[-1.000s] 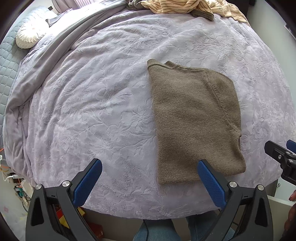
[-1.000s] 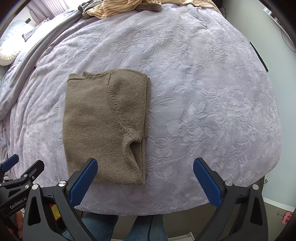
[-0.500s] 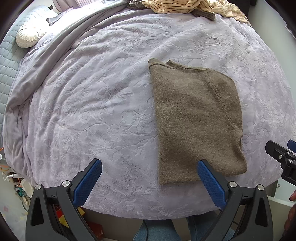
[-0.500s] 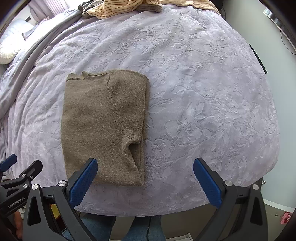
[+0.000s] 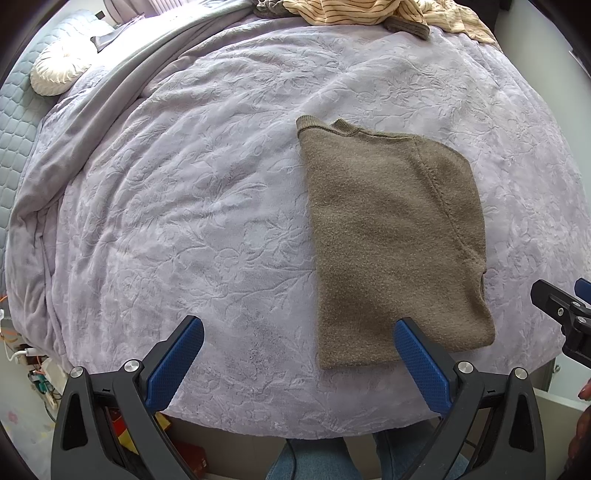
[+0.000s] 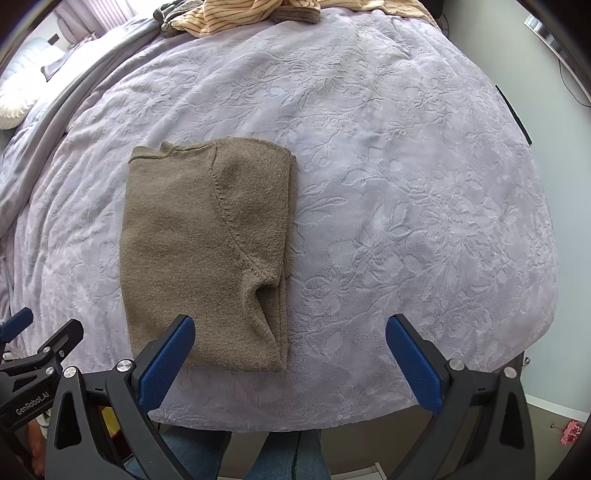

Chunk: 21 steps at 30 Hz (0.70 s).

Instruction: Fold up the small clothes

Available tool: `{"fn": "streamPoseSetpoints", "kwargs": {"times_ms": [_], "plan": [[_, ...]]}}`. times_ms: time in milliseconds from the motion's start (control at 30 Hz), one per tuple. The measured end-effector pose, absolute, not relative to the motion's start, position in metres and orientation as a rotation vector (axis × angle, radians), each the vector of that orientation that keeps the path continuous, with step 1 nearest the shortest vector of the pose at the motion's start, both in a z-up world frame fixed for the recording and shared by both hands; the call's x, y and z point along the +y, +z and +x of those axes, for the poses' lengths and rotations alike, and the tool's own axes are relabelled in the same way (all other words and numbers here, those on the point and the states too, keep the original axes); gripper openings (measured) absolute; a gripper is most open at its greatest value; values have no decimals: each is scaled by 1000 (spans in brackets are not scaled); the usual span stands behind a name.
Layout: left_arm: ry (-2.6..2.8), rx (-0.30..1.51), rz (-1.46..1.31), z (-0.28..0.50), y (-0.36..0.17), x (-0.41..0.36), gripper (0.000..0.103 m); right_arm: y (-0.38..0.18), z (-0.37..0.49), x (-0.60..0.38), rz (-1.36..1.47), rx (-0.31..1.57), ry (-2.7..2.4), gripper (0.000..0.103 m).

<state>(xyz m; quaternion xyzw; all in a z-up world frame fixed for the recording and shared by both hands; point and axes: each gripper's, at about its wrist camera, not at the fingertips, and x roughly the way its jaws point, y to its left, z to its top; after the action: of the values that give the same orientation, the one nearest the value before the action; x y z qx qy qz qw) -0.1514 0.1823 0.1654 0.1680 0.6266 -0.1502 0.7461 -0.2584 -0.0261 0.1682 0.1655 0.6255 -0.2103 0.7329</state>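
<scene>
A small olive-brown knit sweater lies folded lengthwise on the lilac bedspread, collar at the far end and hem near the bed's front edge. My left gripper is open above the front edge, its right finger over the sweater's hem and its left finger over bare cover. In the right wrist view the same sweater lies left of centre. My right gripper is open too, its left finger over the hem's corner. Neither holds anything.
A heap of striped cream and grey clothes lies at the far edge of the bed. A round white cushion and grey blanket sit far left. A person's jeans-clad legs stand below the near edge.
Both grippers have drifted slightly; the sweater sits a little lower in each view. The sweater itself lies as before and both grippers stay open.
</scene>
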Motion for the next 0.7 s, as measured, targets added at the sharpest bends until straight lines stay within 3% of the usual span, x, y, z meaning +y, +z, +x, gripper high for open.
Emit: {"fn": "streamPoseSetpoints", "kwargs": {"times_ms": [700], "plan": [[-332, 1374, 368, -152, 165, 183, 103, 166, -256, -28, 357, 1378, -465, 103]]}}
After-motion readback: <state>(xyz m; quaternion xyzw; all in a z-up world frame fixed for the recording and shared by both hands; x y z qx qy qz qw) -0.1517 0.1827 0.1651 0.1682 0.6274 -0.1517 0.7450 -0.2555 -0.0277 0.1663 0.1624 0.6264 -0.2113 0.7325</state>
